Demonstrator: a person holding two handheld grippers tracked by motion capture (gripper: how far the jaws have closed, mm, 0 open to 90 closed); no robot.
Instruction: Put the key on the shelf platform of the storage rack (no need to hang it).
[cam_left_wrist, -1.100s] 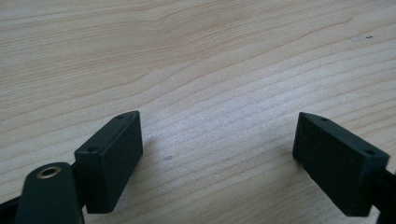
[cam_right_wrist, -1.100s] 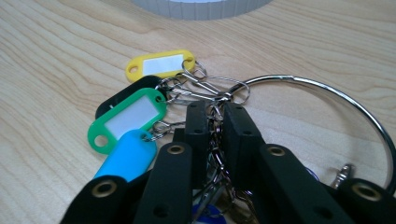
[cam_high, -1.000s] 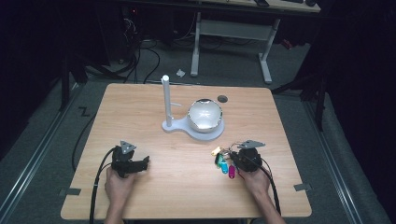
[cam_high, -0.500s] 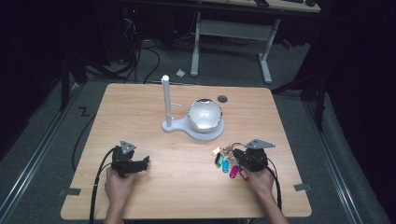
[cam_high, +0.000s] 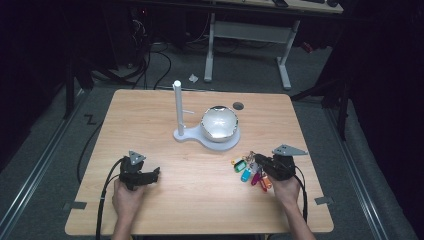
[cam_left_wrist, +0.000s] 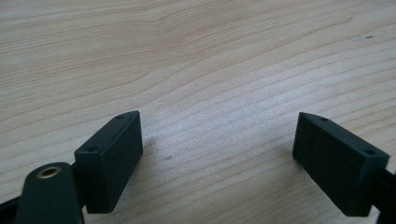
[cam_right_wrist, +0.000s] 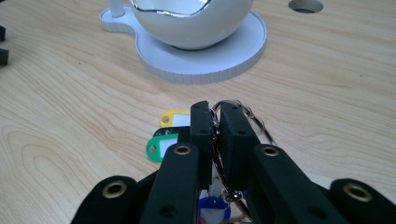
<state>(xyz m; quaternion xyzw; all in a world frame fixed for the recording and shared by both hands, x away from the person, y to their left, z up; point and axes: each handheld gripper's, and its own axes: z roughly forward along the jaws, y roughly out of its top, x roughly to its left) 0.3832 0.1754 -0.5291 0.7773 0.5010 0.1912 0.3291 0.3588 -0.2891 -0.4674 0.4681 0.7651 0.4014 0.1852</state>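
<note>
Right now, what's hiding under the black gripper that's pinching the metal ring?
Under the right gripper, yellow and green key tags poke out, with a blue one lower down. Its jaws pinch the key ring. The rest of the bunch is covered.

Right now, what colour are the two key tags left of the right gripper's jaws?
Yellow tag and green tag, clearest in the right gripper view.

Both grippers are matte black; the left gripper (cam_high: 152, 175) and right gripper (cam_high: 260, 165) each carry a grey three-cornered plate on top and trail a black cable; the blocky fingers (cam_left_wrist: 112, 158) show small screw holes; brass-coloured rivets dot the linkage arms; forearms are bare.
</note>
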